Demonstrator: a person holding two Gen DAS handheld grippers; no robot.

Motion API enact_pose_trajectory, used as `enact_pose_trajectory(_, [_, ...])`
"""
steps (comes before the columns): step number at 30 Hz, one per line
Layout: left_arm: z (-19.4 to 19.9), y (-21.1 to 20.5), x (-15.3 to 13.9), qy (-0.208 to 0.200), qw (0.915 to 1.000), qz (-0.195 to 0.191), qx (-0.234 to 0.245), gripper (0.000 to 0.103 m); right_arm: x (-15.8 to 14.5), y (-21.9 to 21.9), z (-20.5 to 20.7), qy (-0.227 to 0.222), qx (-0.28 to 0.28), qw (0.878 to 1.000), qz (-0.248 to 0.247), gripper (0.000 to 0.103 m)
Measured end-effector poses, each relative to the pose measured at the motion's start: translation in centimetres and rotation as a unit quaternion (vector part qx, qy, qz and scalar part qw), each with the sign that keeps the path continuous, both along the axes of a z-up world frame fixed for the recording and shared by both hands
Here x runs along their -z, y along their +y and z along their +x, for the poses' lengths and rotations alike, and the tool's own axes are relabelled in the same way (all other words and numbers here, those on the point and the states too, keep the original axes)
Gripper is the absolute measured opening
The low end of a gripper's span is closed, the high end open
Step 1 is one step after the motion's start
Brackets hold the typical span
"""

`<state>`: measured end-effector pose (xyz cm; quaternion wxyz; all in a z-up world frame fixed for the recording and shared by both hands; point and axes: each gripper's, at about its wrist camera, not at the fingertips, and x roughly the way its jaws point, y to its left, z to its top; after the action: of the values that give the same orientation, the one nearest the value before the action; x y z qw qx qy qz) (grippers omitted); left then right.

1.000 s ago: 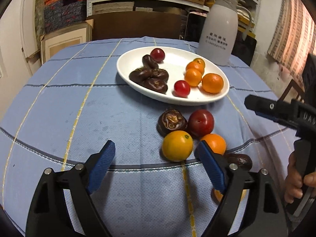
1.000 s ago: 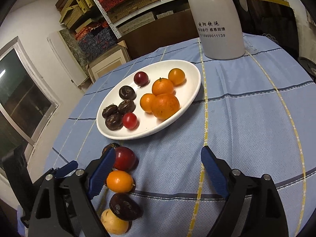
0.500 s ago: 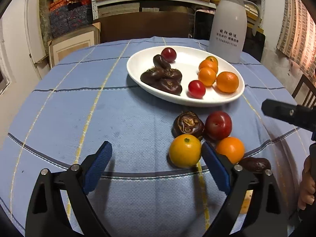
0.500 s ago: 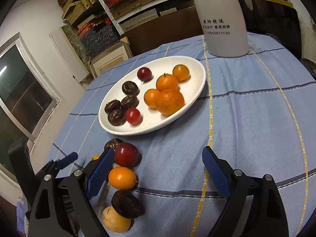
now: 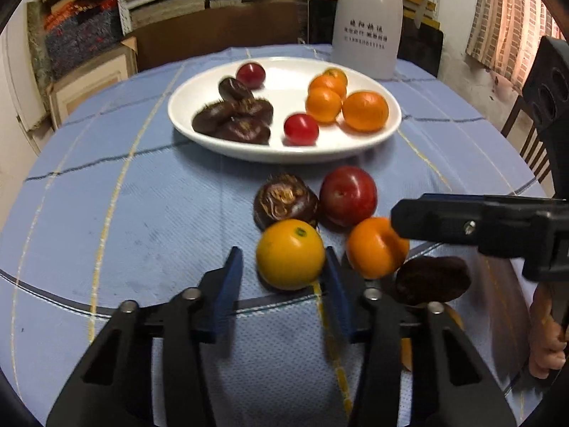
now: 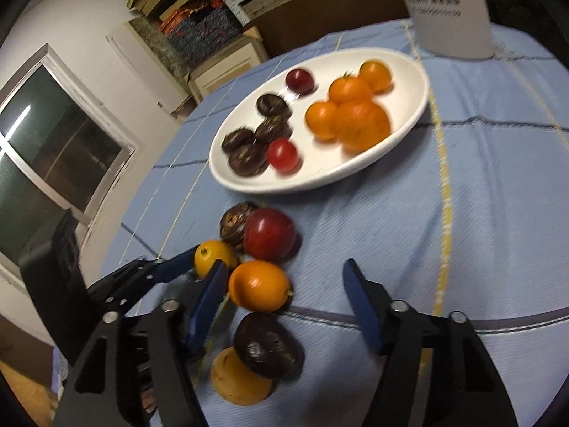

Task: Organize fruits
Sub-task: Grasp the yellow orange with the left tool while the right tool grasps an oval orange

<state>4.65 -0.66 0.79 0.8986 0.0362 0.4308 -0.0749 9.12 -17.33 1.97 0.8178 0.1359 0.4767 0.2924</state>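
Blue checked cloth (image 5: 124, 213) covers the table; white plate (image 5: 199, 138) sits upper centre w/ fruit already sorted: dark chestnut-like pieces (image 5: 234, 121) left, oranges (image 5: 364, 110) right, two small red ones between. Roughly half done, I'd judge. Still loose below the plate: brown fruit (image 5: 284, 201), red plum (image 5: 348, 195), yellow orange (image 5: 290, 254), orange fruit (image 5: 375, 247), dark piece (image 5: 430, 279), plus a yellow one at lower centre of the right view.

Left gripper (image 5: 281, 274): jaws closing around the yellow orange, pads either side, not clearly pressing yet. Right gripper (image 6: 284, 284): jaws closing too, orange fruit just inside the left pad, no squeeze yet.
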Motion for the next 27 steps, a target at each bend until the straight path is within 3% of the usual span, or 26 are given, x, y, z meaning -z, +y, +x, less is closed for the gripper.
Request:
enact_pose_trajectory(8, [-0.1,0.4,0.0,-0.002,1.0,0.0,-0.01,0.037,0.9,2.0,-0.2,0.027,-0.028,0.999,0.01,0.051])
enact_pose_trajectory(11, [0.0,0.8,0.0,0.0,0.9999,-0.003,-0.016,0.037,0.8,2.6,-0.5,0.013,-0.031,0.999,-0.007,0.044])
enact_pose_trajectory(14, [-0.1,0.8,0.0,-0.002,0.9999,-0.001,-0.016,0.037,0.7,2.8,-0.8,0.001,-0.033,0.999,-0.019,0.043])
enact_pose_trajectory(17, [-0.1,0.7,0.0,-0.004,0.9999,0.001,-0.014,0.037,-0.1,3.0,-1.5,-0.033,-0.024,0.998,-0.055,0.043])
enact_pose_trajectory(18, [-0.1,0.7,0.0,-0.004,0.9999,0.001,-0.013,0.037,-0.7,2.9,-2.0,-0.062,-0.012,0.995,-0.08,0.043])
enact_pose_trajectory(20, [-0.2,0.6,-0.1,-0.008,0.9999,0.003,-0.013,0.037,-1.8,2.7,-2.6,-0.111,0.013,0.986,-0.124,0.034])
enact_pose_trajectory(22, [-0.4,0.6,-0.3,-0.014,0.9998,0.005,-0.015,0.037,-2.4,2.4,-2.8,-0.146,0.033,0.976,-0.161,0.034])
enact_pose_trajectory(27, [-0.3,0.5,-0.2,-0.012,0.9998,0.006,-0.016,0.037,-2.0,1.7,-2.0,-0.134,0.033,0.976,-0.168,0.039])
